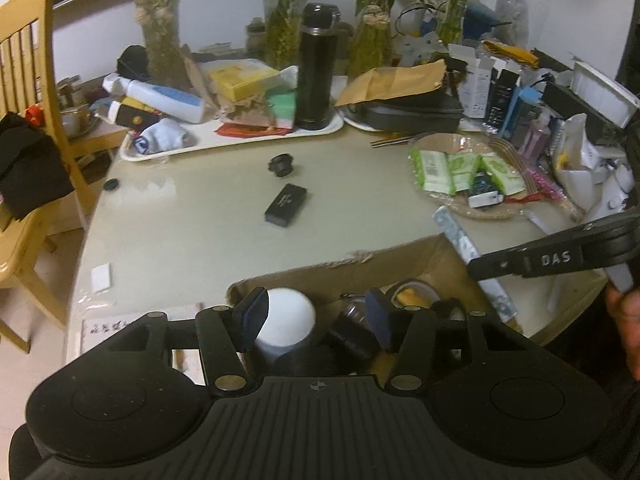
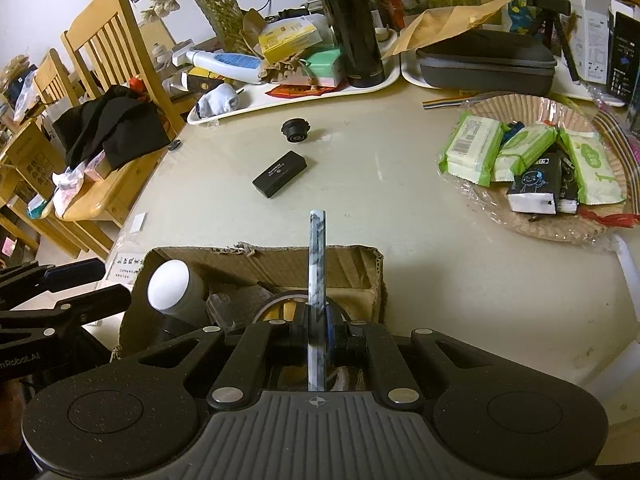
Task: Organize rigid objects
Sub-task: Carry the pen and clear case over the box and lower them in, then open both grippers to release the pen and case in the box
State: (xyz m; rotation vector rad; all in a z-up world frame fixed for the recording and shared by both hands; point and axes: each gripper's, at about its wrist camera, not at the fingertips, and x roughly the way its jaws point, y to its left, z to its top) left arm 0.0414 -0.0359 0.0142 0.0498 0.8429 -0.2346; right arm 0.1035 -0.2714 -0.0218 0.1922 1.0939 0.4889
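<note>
Over the near-left corner of the cardboard box [image 2: 260, 276] we held the left gripper [image 1: 316, 320], fingers apart beside the white-capped cylinder [image 1: 286, 322], gripping nothing. To its right, our right gripper [image 2: 318, 336] clamped the marbled stick [image 2: 317, 264] above the box; we judged lowering it inside before release wisest.

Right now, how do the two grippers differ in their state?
The left gripper is open and holds nothing; its jaws stand apart above the cardboard box. The right gripper is shut on a thin marbled stick, which points forward over the box. Both hover over that box.
</note>
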